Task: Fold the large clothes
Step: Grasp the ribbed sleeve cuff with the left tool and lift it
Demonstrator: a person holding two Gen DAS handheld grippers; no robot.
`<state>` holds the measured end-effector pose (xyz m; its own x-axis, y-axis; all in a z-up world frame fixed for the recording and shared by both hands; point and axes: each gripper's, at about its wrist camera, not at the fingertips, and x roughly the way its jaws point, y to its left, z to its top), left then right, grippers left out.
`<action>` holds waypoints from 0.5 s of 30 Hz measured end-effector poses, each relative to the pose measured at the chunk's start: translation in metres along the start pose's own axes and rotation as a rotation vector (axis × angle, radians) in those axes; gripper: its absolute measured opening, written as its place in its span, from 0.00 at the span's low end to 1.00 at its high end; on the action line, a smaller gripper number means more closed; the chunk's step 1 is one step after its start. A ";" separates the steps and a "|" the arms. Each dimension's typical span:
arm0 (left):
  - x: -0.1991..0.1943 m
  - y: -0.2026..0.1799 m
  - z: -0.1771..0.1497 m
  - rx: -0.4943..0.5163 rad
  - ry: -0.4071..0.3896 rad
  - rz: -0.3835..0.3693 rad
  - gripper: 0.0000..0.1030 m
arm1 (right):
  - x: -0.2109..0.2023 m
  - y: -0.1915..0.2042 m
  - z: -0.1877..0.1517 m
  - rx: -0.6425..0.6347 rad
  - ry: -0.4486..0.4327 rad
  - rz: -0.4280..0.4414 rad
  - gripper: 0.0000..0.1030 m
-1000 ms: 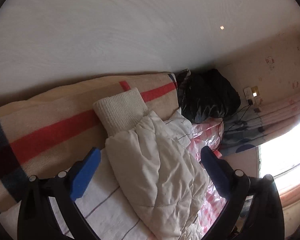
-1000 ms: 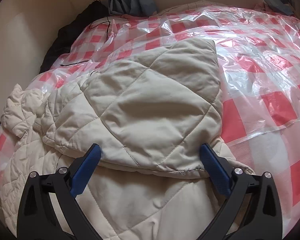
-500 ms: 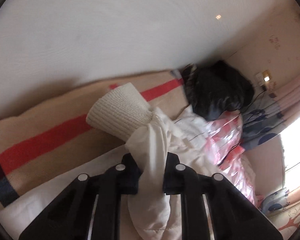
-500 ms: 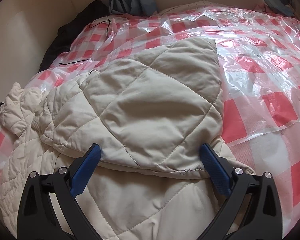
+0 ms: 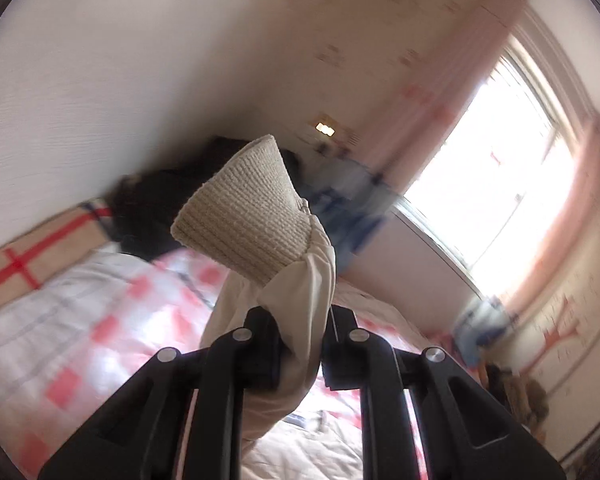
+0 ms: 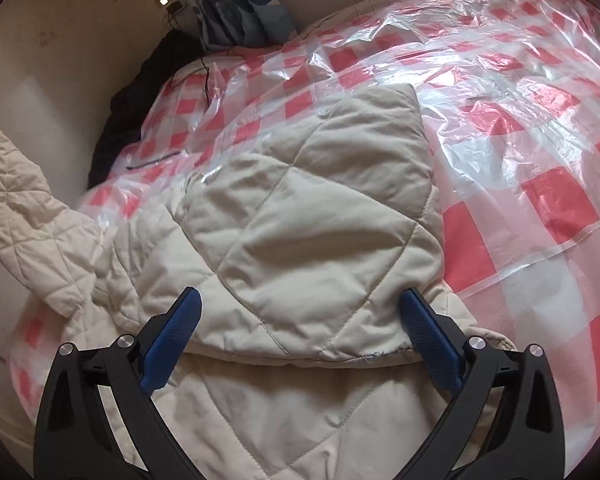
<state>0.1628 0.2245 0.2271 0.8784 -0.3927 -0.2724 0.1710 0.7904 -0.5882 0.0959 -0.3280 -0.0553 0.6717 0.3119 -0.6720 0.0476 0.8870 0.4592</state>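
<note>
- Cream quilted jacket (image 6: 300, 248) lies spread on the bed, filling the centre and lower half of the right wrist view; its hood (image 6: 324, 216) is laid flat on the body, peak pointing to the upper right of the frame.
- One sleeve (image 6: 32, 216) is up off the bed at the left edge of that view, running from the shoulder toward the upper left. Long axis slants up and away from the body.
- Same sleeve in the left wrist view: ribbed knit cuff (image 5: 246, 216) sticks out beyond the fingers, centre frame, with the quilted part gathered just below it.
- Left gripper (image 5: 300, 344) is clamped on the sleeve just behind the cuff; cloth bunches between the two fingers and hangs below.
- Right gripper (image 6: 298, 328) has its blue pads (image 6: 172, 340) wide apart, straddling the lower edge of the hood; whether the pads touch cloth I cannot tell.
- Judgement: the move turns on the sleeve lying to the left of the body. The left hand alone has it, so it would carry the cuff across toward frame centre, over the hood.
- Risk, as a guess: padded sleeve may slump back once released.
- Under it: clear plastic sheet over red-and-white check cover (image 6: 520, 128); dark garment (image 6: 124, 120) at upper left by the wall; bright window (image 5: 496, 184) at right of the left wrist view.
</note>
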 end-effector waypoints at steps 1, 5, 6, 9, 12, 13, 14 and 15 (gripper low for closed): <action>0.009 -0.023 -0.013 0.027 0.024 -0.034 0.15 | -0.004 -0.003 0.004 0.025 -0.016 0.028 0.93; 0.062 -0.110 -0.085 0.154 0.148 -0.145 0.15 | -0.015 -0.023 0.017 0.150 -0.053 0.152 0.93; 0.077 -0.127 -0.107 0.185 0.187 -0.166 0.15 | -0.018 -0.029 0.020 0.188 -0.061 0.197 0.93; 0.121 -0.164 -0.182 0.242 0.304 -0.196 0.15 | -0.024 -0.056 0.026 0.352 -0.089 0.373 0.93; 0.166 -0.185 -0.270 0.324 0.451 -0.169 0.15 | -0.025 -0.087 0.028 0.528 -0.108 0.532 0.93; 0.183 -0.187 -0.304 0.353 0.525 -0.154 0.15 | -0.024 -0.096 0.029 0.576 -0.107 0.568 0.93; 0.200 -0.189 -0.331 0.380 0.601 -0.135 0.15 | -0.022 -0.104 0.029 0.620 -0.104 0.599 0.93; 0.215 -0.184 -0.362 0.399 0.693 -0.109 0.19 | -0.021 -0.111 0.029 0.653 -0.098 0.623 0.93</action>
<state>0.1585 -0.1758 0.0014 0.3933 -0.5757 -0.7168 0.5013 0.7879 -0.3578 0.0985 -0.4427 -0.0753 0.7745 0.6139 -0.1527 0.0439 0.1886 0.9811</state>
